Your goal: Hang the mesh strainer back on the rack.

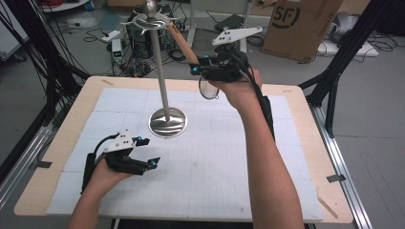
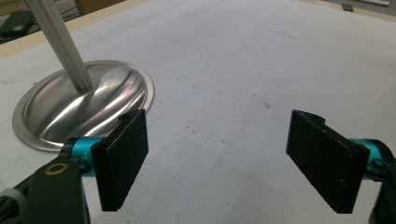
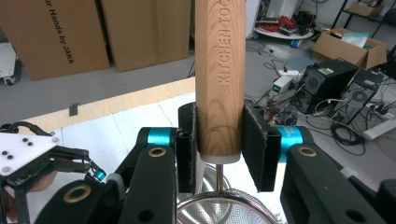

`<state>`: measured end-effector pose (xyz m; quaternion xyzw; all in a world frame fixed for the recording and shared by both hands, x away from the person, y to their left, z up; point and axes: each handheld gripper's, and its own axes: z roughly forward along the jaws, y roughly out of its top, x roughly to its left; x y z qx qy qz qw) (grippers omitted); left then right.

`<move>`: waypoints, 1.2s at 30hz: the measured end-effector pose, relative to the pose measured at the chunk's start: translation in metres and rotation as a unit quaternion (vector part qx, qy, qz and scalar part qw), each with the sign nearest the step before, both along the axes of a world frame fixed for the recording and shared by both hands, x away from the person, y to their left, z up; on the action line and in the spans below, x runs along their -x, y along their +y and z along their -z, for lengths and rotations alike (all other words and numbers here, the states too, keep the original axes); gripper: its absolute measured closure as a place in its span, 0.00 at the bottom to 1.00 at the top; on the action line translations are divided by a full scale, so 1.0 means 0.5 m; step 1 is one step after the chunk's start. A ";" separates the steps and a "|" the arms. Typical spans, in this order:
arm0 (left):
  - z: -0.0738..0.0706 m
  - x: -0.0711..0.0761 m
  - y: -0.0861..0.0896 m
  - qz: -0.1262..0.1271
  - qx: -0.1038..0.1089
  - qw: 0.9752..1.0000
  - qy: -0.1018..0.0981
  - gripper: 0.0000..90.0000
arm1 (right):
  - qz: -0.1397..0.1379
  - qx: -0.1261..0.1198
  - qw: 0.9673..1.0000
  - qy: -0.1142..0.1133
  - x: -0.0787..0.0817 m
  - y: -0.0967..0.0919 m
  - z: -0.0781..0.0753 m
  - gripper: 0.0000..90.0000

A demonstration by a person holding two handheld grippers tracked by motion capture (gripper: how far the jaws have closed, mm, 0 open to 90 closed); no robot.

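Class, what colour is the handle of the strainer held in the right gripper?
Light brown wood grain; the handle shows best in the right gripper view.

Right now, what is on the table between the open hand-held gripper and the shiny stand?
Nothing. In the left gripper view, bare white gridded mat lies between the left hand-held gripper and the stand's metal base; the high view agrees.

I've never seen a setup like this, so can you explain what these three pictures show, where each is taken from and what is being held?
A person works at a table with hand-held tongs. The high view looks down from above; each of the other two cameras rides on one of the tongs. On the white gridded mat stands a tall silver metal stand with a round base. The right tongs are shut on the light wooden handle of a small metal mesh strainer, raised near the stand's hooked top. The left tongs are open and empty, low over the mat.
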<state>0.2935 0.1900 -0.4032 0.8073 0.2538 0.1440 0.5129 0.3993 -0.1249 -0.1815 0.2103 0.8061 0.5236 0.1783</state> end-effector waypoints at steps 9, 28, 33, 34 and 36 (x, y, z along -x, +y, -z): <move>0.000 0.000 -0.003 0.002 0.000 1.000 0.002 0.24 | 0.000 -0.007 1.000 0.008 -0.026 0.007 0.012 0.76; 0.001 0.002 -0.008 0.005 0.000 1.000 0.001 0.24 | 0.000 0.023 0.999 0.024 -0.057 0.069 0.028 0.76; -0.001 0.001 -0.008 0.009 0.002 1.000 0.002 0.24 | 0.000 0.025 0.999 0.028 -0.061 0.078 0.032 0.75; -0.002 0.002 -0.008 0.010 0.005 1.000 0.001 0.24 | 0.002 0.025 0.999 0.031 -0.060 0.079 0.032 0.75; -0.004 0.002 -0.008 0.011 0.008 1.000 -0.001 0.24 | 0.001 0.030 0.999 0.028 -0.061 0.080 0.032 0.75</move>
